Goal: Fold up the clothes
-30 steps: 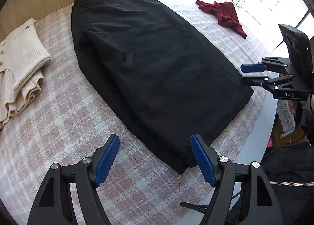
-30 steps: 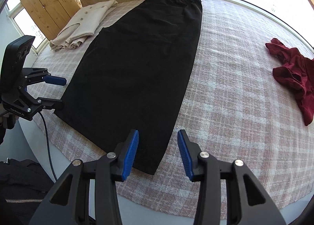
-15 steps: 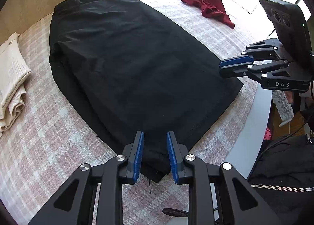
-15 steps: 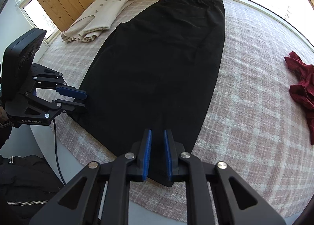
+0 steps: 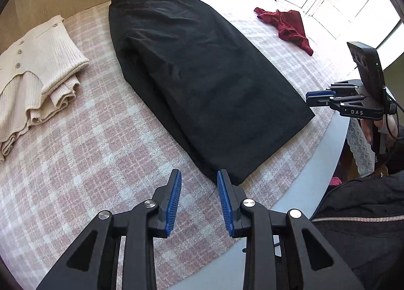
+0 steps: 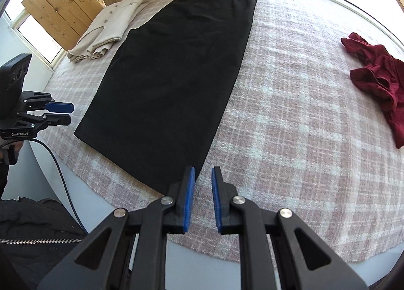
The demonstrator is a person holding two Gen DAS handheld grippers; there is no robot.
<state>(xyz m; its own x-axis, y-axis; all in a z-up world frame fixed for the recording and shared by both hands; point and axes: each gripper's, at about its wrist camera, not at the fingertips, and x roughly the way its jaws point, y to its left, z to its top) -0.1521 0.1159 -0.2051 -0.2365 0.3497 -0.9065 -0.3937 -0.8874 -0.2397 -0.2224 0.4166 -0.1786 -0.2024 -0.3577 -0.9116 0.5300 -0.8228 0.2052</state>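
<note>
Your left gripper (image 5: 199,186) sits low at the near left corner of the black skirt (image 5: 202,80), jaws parted with nothing between the blue pads (image 5: 174,201), the right-hand pad just beside the hem corner. Your right gripper (image 6: 203,184) sits at the skirt's near right corner, jaws narrowly parted and empty, its left-hand pad at the hem's edge.

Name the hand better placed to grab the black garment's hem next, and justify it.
Roughly even, slightly left. The left tongs and the right tongs each stand open by a hem corner of the black garment, but the left gap is wider.
</note>
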